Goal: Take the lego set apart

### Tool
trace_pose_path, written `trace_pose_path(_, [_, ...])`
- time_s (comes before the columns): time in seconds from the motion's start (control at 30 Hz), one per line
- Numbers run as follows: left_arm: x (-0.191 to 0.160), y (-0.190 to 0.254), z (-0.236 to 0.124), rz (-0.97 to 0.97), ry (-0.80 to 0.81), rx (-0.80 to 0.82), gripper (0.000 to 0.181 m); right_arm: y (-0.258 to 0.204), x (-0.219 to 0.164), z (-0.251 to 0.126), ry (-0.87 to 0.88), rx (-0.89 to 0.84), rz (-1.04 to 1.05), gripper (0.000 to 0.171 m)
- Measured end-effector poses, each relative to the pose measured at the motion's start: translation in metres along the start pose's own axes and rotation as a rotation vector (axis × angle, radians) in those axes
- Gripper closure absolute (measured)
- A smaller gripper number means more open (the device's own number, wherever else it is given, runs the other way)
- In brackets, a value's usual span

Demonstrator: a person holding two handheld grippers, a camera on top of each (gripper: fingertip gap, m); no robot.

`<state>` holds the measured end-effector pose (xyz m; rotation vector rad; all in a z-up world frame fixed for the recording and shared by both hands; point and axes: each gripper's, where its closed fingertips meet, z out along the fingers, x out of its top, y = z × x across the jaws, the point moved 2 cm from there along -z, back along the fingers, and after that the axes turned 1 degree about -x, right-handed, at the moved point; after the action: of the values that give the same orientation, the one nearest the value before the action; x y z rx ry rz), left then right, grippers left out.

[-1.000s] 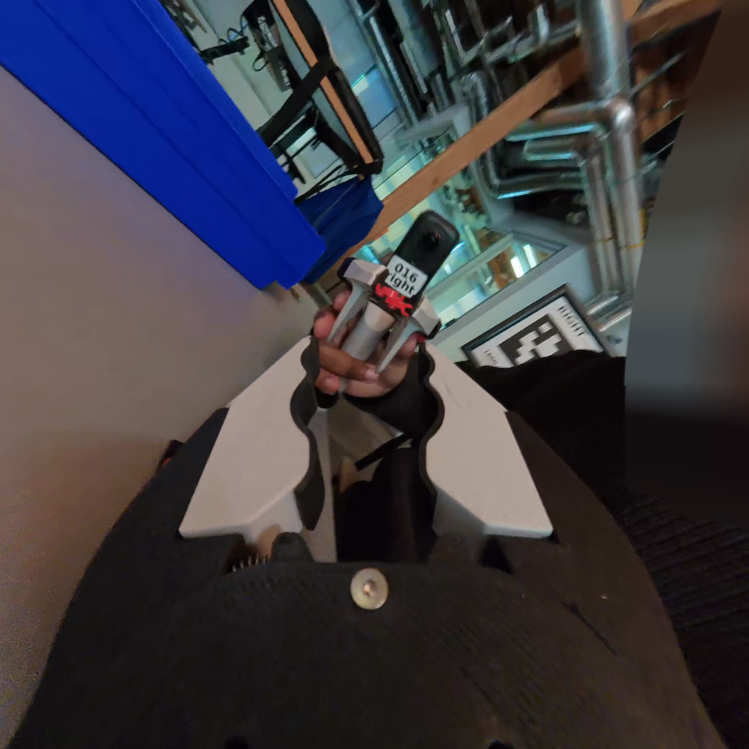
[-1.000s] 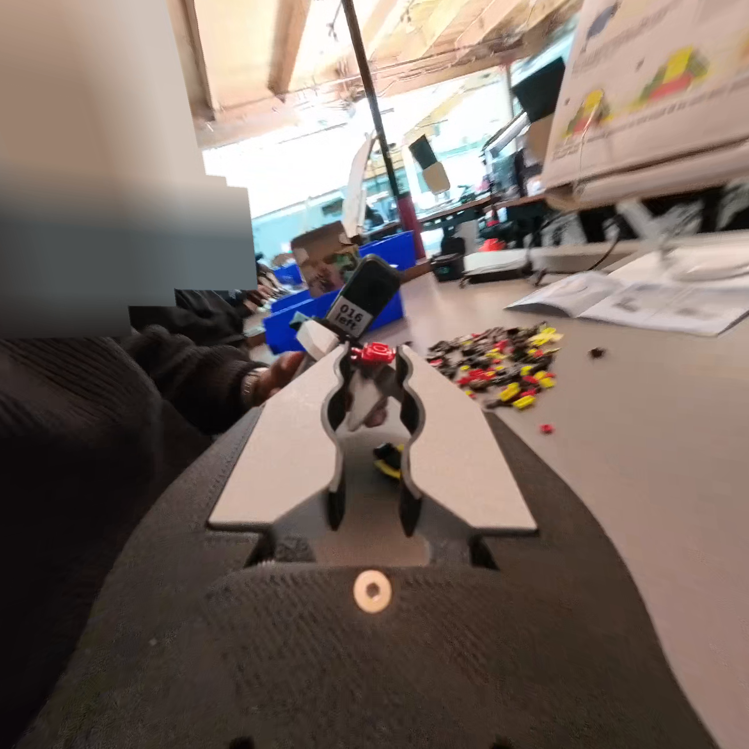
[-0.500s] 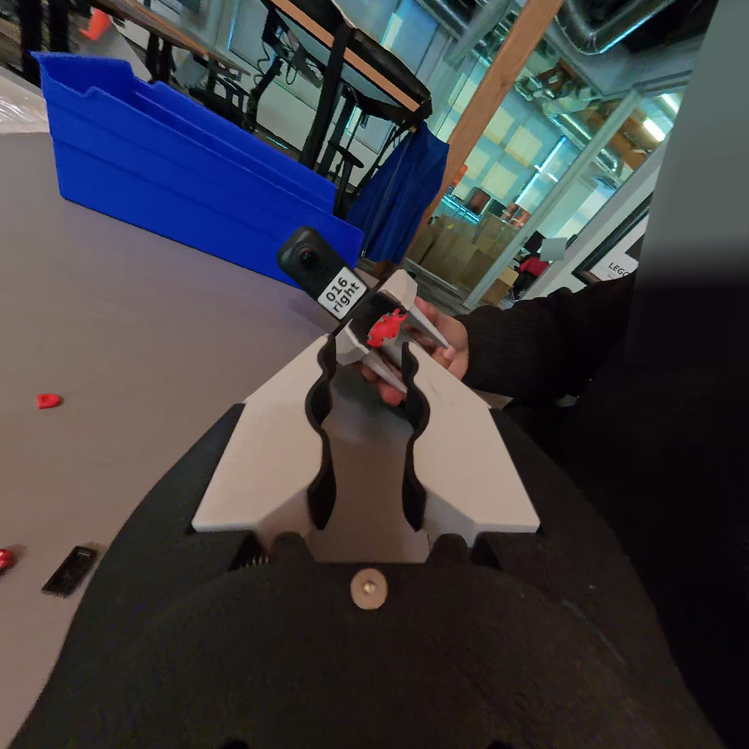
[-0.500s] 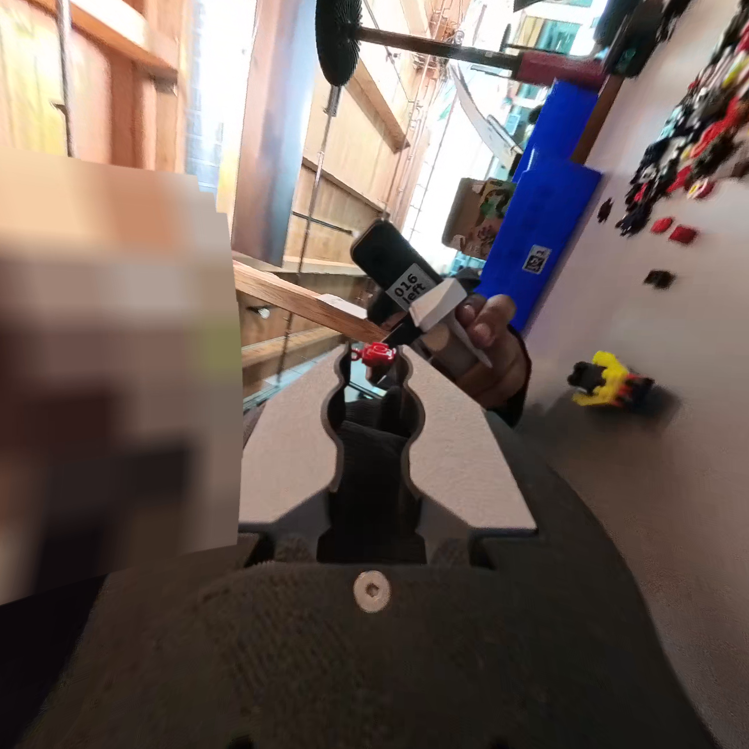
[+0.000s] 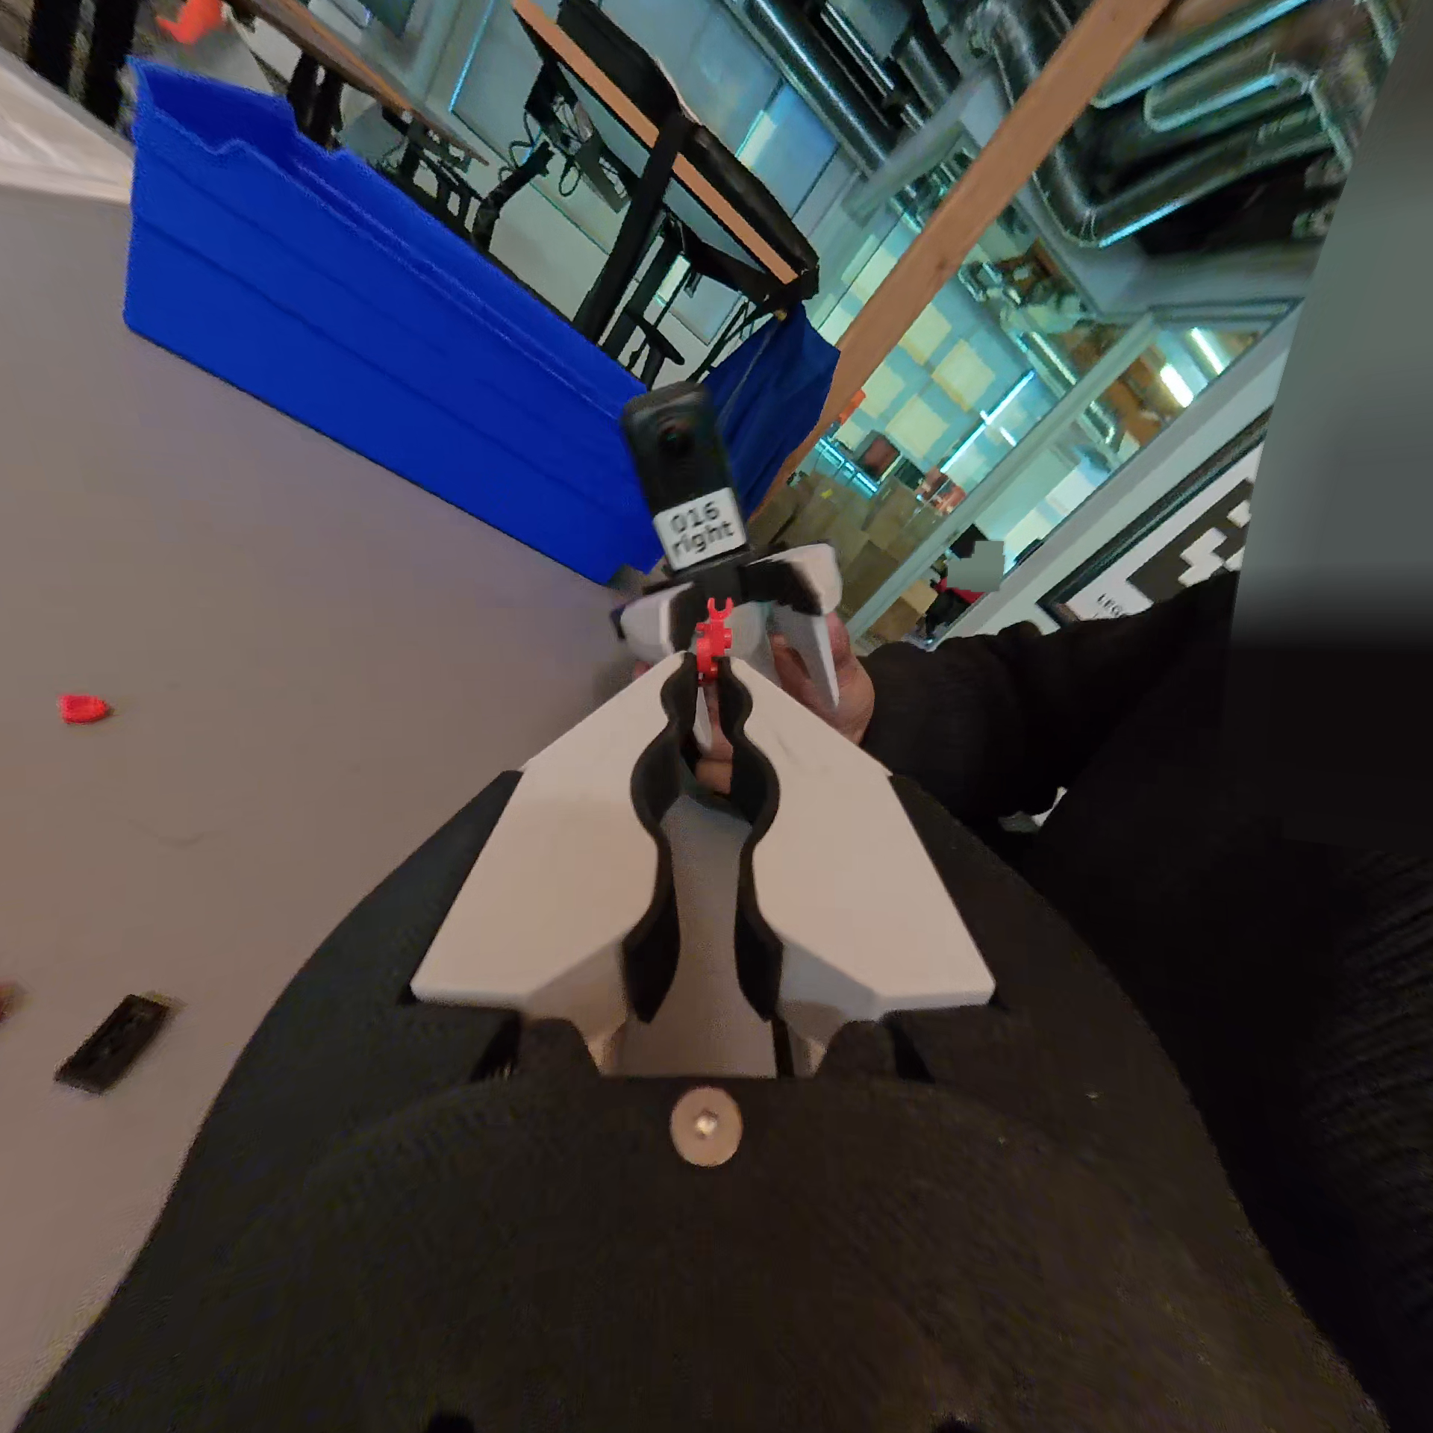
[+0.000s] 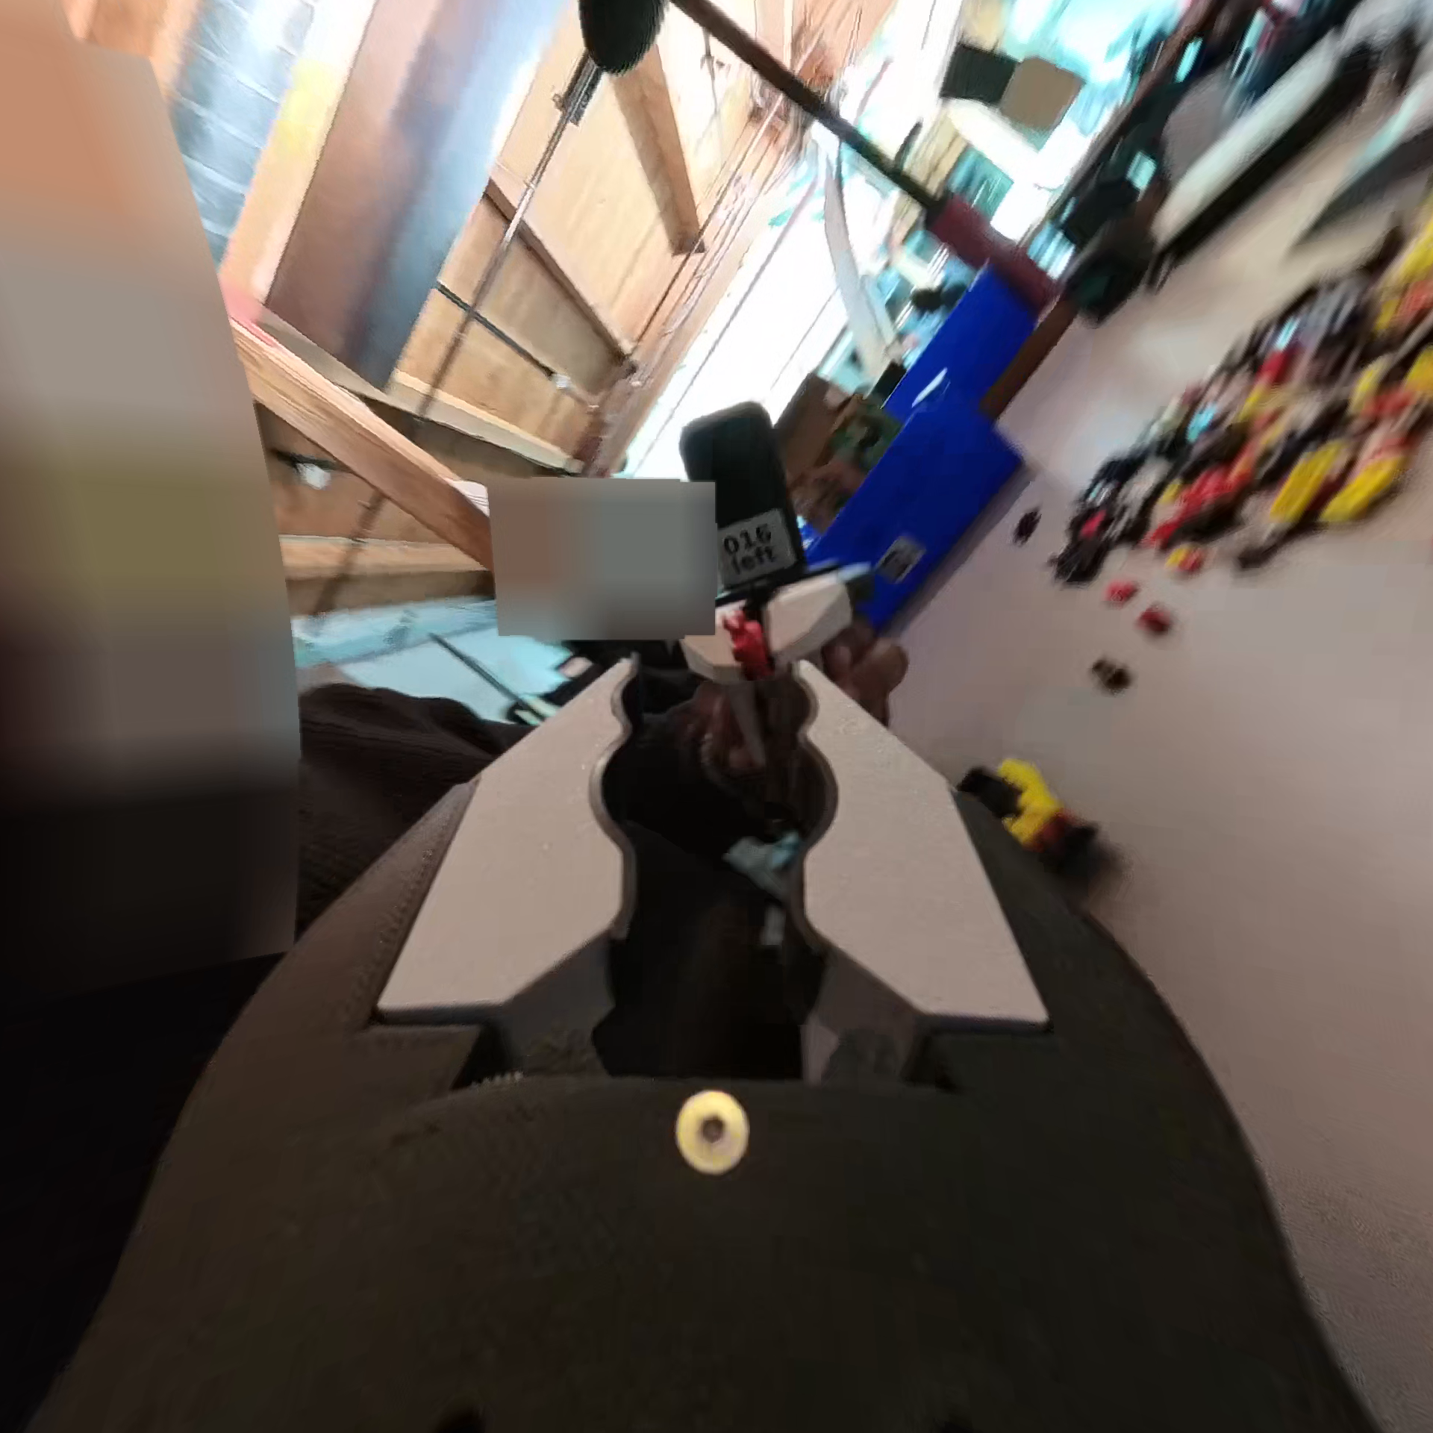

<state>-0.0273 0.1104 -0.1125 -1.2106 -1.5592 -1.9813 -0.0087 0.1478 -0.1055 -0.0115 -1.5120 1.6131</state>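
Observation:
My left gripper [image 5: 709, 663] is shut on a small red lego piece [image 5: 709, 640], pinched at its fingertips and held in the air. My right gripper [image 5: 729, 612] faces it head-on with its fingers spread either side of the piece. In the right wrist view my right gripper [image 6: 717, 675] is open and empty. Just beyond its tips, the left gripper [image 6: 744, 647] holds the red piece [image 6: 746, 640]. A yellow and black part of the lego set [image 6: 1027, 802] lies on the table to the right.
A blue bin [image 5: 349, 326] stands on the grey table [image 5: 271, 698] behind the grippers. A loose red piece [image 5: 84, 708] and a flat black piece [image 5: 112, 1043] lie at the left. A pile of red, yellow and black pieces [image 6: 1279, 465] lies farther along the table.
The red piece has passed from my right gripper to my left. The left gripper has shut on it and the right gripper has opened. Both grippers have tilted.

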Motion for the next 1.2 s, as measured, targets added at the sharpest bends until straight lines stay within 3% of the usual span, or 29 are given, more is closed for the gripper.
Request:
trace_pose_path(0.03, [0.0, -0.001, 0.0, -0.036, 0.001, -0.007, 0.18, -0.004, 0.004, -0.001, 0.014, -0.029, -0.117, 0.136])
trace_pose_path(0.2, [0.0, 0.002, 0.002, -0.22, 0.05, -0.094, 0.18, -0.033, 0.019, -0.002, 0.053, -0.177, -0.702, 0.123])
trace_pose_path(0.37, [0.0, 0.003, 0.003, -0.275, 0.061, -0.127, 0.18, -0.028, 0.008, 0.004, 0.054, -0.321, -1.072, 0.112])
trace_pose_path(0.4, [0.0, 0.004, 0.003, -0.265, 0.058, -0.13, 0.181, -0.028, 0.005, 0.005, 0.051, -0.323, -1.104, 0.124])
trace_pose_path(0.47, [-0.001, 0.006, 0.003, -0.242, 0.044, -0.127, 0.18, -0.03, 0.003, 0.006, 0.053, -0.301, -1.071, 0.14])
trace_pose_path(0.63, [-0.003, 0.011, 0.005, -0.171, 0.021, -0.116, 0.18, -0.016, 0.003, 0.005, 0.03, -0.314, -0.864, 0.141])
trace_pose_path(0.9, [-0.004, 0.017, 0.008, -0.038, -0.018, -0.054, 0.179, -0.019, -0.001, 0.006, 0.026, -0.246, -0.711, 0.167])
trace_pose_path(1.2, [-0.001, 0.021, 0.008, 0.031, -0.018, 0.004, 0.18, -0.026, -0.004, 0.008, 0.022, -0.184, -0.594, 0.167])
